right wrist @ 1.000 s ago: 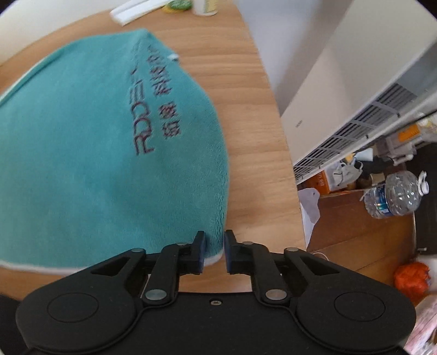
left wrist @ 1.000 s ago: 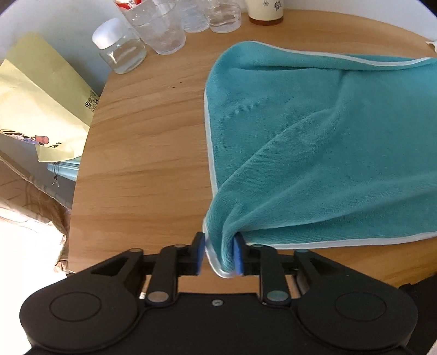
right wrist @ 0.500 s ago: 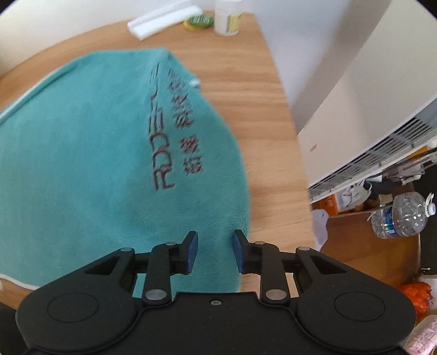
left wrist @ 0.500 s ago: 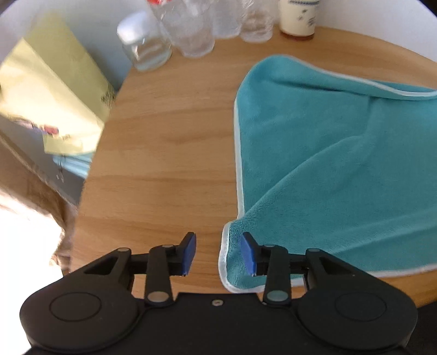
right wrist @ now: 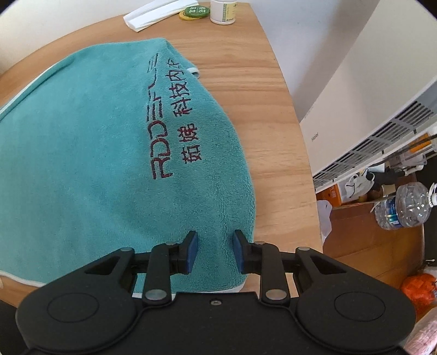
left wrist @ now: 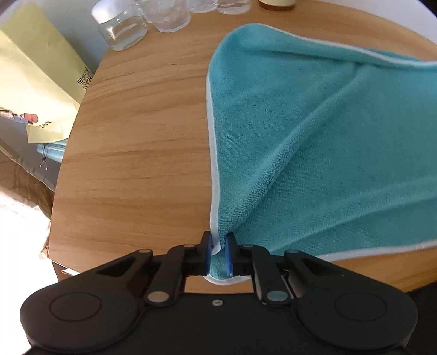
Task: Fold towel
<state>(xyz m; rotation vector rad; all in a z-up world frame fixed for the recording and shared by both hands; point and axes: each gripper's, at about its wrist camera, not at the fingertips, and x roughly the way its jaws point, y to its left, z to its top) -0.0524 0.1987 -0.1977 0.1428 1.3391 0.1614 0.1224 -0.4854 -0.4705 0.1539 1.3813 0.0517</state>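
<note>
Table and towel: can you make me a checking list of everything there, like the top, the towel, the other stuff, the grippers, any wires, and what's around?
Surface: round wooden table, bare wood beside the towel.
Job's things: teal towel with a white edge, spread out and creased; dark red writing on it.
Clutter: glass jar and glasses at the far edge; white bottle, green lid, white strip.
Grippers: left gripper shut on the towel's near corner; right gripper open over the towel's edge.
Cables: nothing seen.
Surroundings: yellow bag, white appliance, water bottle.

"Haier" on white appliance (right wrist: 363,131)
</note>
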